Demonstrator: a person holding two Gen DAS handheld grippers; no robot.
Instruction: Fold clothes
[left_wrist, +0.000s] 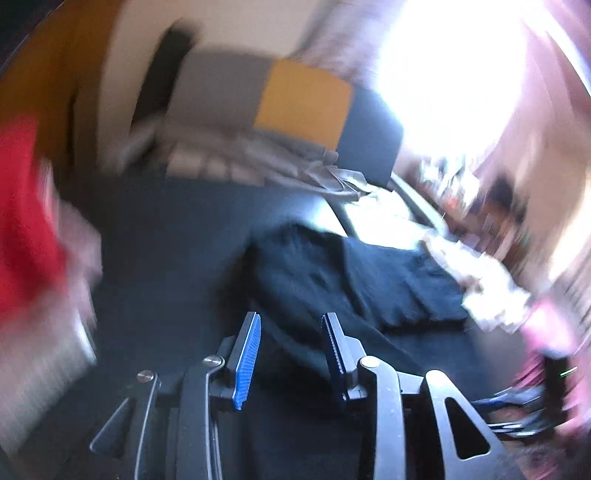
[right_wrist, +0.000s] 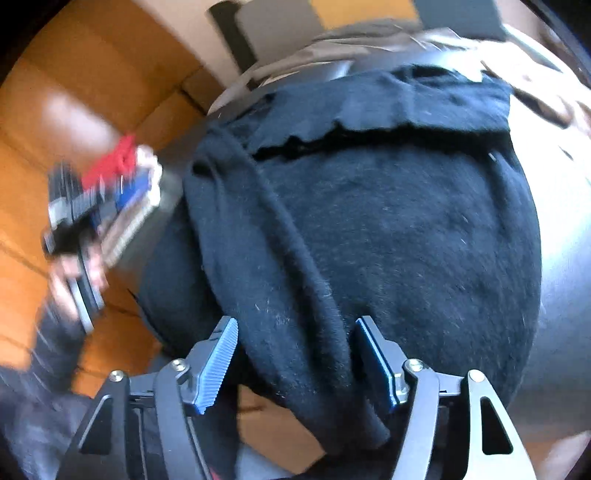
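Observation:
A black garment (right_wrist: 388, 221) lies spread over a round grey table (right_wrist: 565, 288); its far edge is folded back and a rolled fold runs down toward me. My right gripper (right_wrist: 295, 325) is open, its blue pads either side of that fold at the table's near edge, not closed on it. In the blurred left wrist view the same black garment (left_wrist: 362, 273) lies ahead. My left gripper (left_wrist: 291, 317) is open and empty above dark cloth. The left gripper also shows blurred in the right wrist view (right_wrist: 107, 206), off the table's left side.
Orange-brown tiled floor (right_wrist: 55, 110) lies left of the table. Beige and grey clothes (left_wrist: 266, 162) are piled at the table's far side. A light crumpled cloth (left_wrist: 480, 273) lies right of the black garment. A bright window (left_wrist: 450, 74) glares at upper right.

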